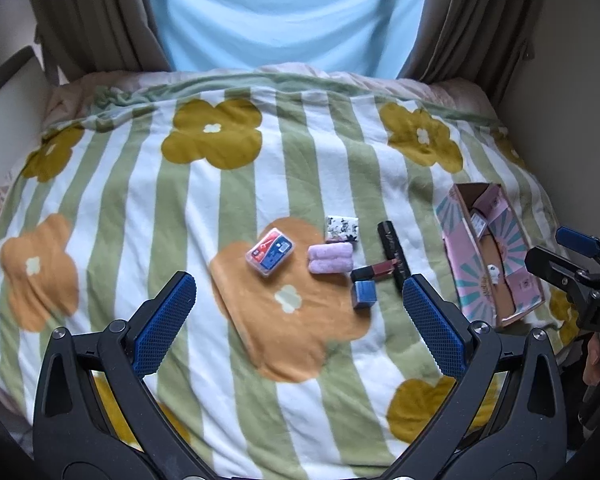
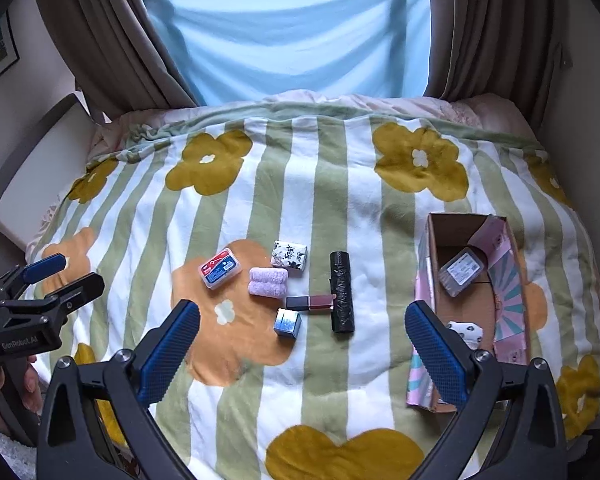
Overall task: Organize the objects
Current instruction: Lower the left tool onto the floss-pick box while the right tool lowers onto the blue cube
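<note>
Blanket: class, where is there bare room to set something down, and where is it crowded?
Free: the blanket beyond the items, and between the black roll and the cardboard box. Crowded: around the lipstick, blue cube and purple towel.

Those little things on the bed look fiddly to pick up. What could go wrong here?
The lipstick touches the black roll and sits close to the blue cube, so grabbing one may nudge the others. The soft blanket could let items tip. The cardboard box is narrow, so drops might miss.
</note>
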